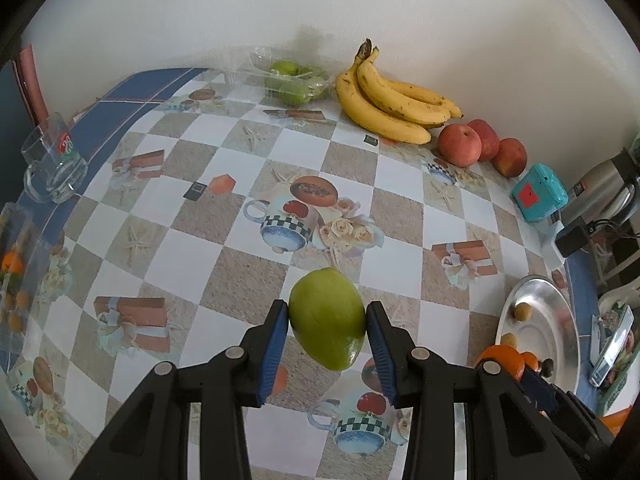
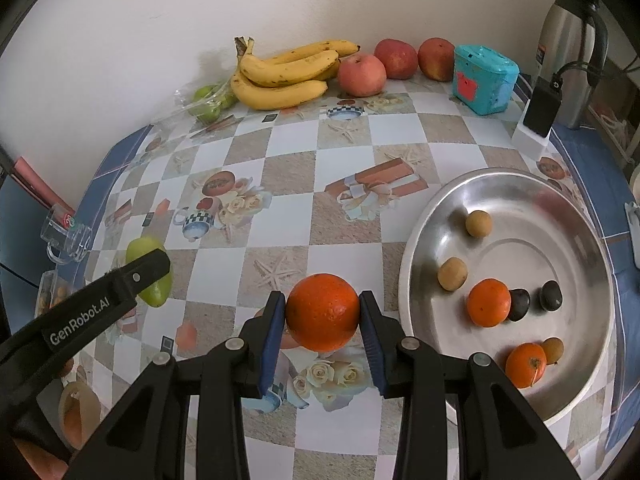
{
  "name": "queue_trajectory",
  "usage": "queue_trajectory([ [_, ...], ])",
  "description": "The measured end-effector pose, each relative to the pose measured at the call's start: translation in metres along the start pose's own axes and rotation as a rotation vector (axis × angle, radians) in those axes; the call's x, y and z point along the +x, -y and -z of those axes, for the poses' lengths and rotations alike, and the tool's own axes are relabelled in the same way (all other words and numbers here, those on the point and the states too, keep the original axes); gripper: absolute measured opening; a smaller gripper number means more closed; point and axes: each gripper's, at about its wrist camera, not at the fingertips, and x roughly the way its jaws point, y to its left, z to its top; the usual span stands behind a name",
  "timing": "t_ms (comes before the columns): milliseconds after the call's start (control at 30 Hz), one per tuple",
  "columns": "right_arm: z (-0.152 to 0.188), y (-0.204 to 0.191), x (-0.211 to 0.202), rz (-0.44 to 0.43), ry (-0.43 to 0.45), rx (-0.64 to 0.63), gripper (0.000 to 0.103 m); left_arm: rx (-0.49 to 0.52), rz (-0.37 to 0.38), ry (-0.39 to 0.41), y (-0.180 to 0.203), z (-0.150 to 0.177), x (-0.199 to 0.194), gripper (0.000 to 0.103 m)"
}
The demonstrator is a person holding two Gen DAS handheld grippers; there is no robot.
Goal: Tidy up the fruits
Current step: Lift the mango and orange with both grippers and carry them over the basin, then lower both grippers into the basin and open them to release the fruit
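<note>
- Two fruits are held above the table: the left gripper (image 1: 327,316) pinches a green mango (image 1: 327,322) between its blue pads, and the right gripper (image 2: 323,312) pinches an orange (image 2: 323,311) the same way.
- Both fruits hang clear of the checked tablecloth (image 2: 288,168), over its near middle; in the right wrist view the mango (image 2: 149,270) shows at the left, partly behind the left gripper's black finger.
- Just right of the orange stands a metal tray (image 2: 568,216) near the table's right edge, holding two smaller oranges (image 2: 489,302), three small tan fruits (image 2: 452,274) and two dark ones (image 2: 550,296).
- Along the far edge by the wall lie a bunch of bananas (image 2: 286,74), three red apples (image 2: 362,75) to its right, and a clear plastic pack of green fruits (image 1: 294,80) to its left.
- A turquoise box (image 2: 482,80) sits right of the apples, then a black adapter (image 2: 540,106) and a steel flask (image 2: 568,56) at the far right corner.
- A glass mug (image 1: 54,164) stands at the left edge.
</note>
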Motion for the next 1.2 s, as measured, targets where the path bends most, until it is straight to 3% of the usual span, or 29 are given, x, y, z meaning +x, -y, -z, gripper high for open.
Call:
queue_trajectory([
  [167,-0.003,0.016,-0.001,0.003,0.001,0.048,0.039,0.023,0.018,-0.010,0.011,0.003,0.002,0.043],
  [400,-0.008,0.063,-0.009,0.083,0.018,0.164,0.039,0.081,0.095,-0.032,0.041,0.011,0.005,0.043],
  [767,-0.003,0.136,-0.023,0.136,0.048,0.355,0.039,0.260,0.217,-0.027,0.112,0.035,0.003,0.043],
  [933,0.000,0.149,-0.026,0.145,0.063,0.378,0.039,0.324,0.260,-0.039,0.139,0.046,0.009,0.043],
  [1200,-0.007,0.156,-0.014,0.138,0.106,0.373,0.039,0.430,0.253,-0.015,0.166,0.060,0.019,0.043],
])
